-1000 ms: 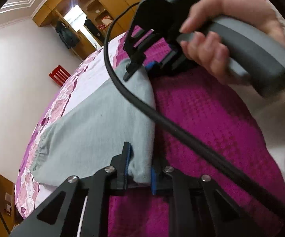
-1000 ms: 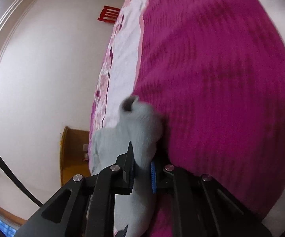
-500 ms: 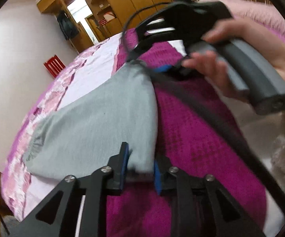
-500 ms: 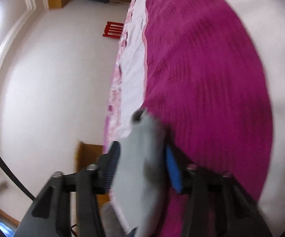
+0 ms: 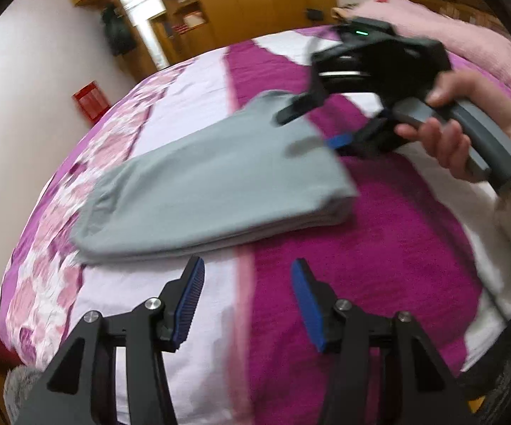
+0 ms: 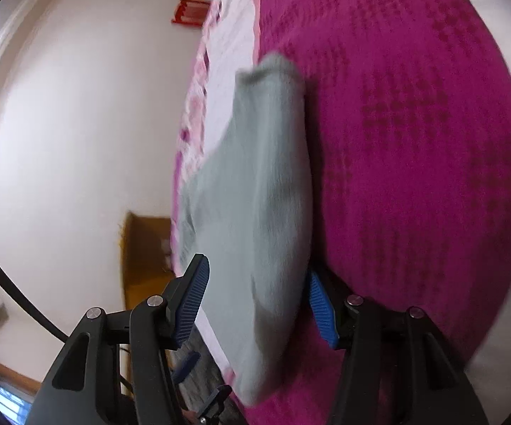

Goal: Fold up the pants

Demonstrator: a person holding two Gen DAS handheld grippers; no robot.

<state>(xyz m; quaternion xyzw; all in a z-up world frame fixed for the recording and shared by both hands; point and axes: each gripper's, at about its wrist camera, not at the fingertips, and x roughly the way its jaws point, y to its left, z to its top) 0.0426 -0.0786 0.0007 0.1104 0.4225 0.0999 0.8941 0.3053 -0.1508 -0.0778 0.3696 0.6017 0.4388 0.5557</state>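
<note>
We stand both grippers apart — left gripper (image 5: 246,297) opening, empty; right gripper (image 6: 257,304) spread around the soft, light pants (image 5: 213,180) — best pinched at the three-o'clock fold.

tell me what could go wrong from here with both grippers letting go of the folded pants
1. The right gripper is open, but the grey pants lie between its pads; pulling away could drag the fold open.
2. The left gripper, jaws opening, is clear of the cloth.
3. The fold's stacked edges look uneven.
</note>
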